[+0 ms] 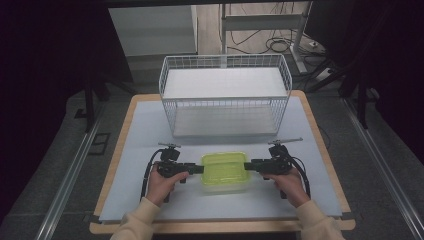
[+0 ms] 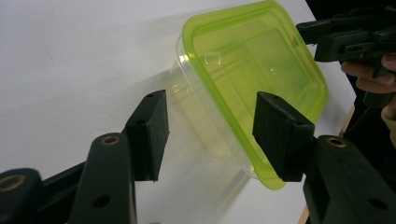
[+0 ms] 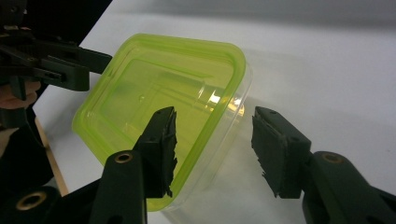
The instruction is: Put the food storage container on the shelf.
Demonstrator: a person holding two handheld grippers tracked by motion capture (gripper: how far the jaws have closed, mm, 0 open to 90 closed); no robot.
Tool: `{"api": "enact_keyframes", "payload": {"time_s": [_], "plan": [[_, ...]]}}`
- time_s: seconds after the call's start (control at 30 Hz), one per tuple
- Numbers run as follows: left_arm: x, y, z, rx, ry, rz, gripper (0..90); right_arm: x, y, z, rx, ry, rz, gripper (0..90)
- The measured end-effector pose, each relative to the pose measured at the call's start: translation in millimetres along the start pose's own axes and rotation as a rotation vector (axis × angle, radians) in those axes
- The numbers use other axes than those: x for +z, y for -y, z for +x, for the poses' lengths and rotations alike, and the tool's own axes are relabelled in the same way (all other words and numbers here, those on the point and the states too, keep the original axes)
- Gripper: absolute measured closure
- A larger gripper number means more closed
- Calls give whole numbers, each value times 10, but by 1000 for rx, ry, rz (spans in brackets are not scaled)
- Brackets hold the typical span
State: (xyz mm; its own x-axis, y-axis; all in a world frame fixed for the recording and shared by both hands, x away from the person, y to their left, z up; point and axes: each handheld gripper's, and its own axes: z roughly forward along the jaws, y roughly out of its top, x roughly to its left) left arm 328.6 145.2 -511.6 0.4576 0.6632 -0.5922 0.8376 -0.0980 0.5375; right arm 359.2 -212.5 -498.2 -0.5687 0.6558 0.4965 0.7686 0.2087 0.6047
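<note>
That clear plastic tub with the lime-green lid [image 1: 225, 171] sits mid-table between left gripper [image 2: 210, 135] and right gripper [image 3: 212, 149], both jaws apart straddling its ends, looks light, slick and flexy so grab the rim, white wire basket [image 1: 225, 95] right behind.

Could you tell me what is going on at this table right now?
A person holds a gripper in each hand and has brought both to a clear container with a green lid lying on the table. The left gripper straddles its left end, the right gripper its right end, each with one jaw over the lid and one outside the wall. The jaws do not look clamped yet. A white wire basket stands behind it.
</note>
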Motion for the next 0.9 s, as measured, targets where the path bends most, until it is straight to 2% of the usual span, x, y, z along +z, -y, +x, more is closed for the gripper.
{"api": "enact_keyframes", "payload": {"time_s": [0.27, 0.33, 0.43, 0.47, 0.5, 0.53, 0.57, 0.67, 0.77, 0.9], "plan": [[70, 5, -14, 12, 18, 9, 562, 64, 34, -46, 36, -37, 19, 560], [83, 8, -19, 11, 23, 10, 640, 86, 46, -41, 34, -44, 30, 615], [91, 16, -27, 14, 24, 8, 660, 102, 55, -44, 35, -63, 32, 669], [86, 24, -27, 6, 31, 2, 674, 103, 55, -48, 46, -74, 39, 679], [80, 39, -21, -22, 60, -11, 697, 92, 61, -56, 62, -85, 30, 704], [80, 39, -21, -22, 60, -11, 709, 92, 61, -56, 62, -85, 30, 704], [63, 48, -11, -37, 90, -21, 726, 69, 68, -59, 76, -95, 21, 729], [32, 52, -29, -32, 116, -30, 768, 22, 74, -41, 81, -104, 4, 764], [-3, 55, -56, -21, 111, -46, 815, -19, 79, -23, 91, -111, -17, 803], [-17, 63, -82, -8, 100, -44, 818, -41, 92, 21, 83, -99, -29, 806]]}}
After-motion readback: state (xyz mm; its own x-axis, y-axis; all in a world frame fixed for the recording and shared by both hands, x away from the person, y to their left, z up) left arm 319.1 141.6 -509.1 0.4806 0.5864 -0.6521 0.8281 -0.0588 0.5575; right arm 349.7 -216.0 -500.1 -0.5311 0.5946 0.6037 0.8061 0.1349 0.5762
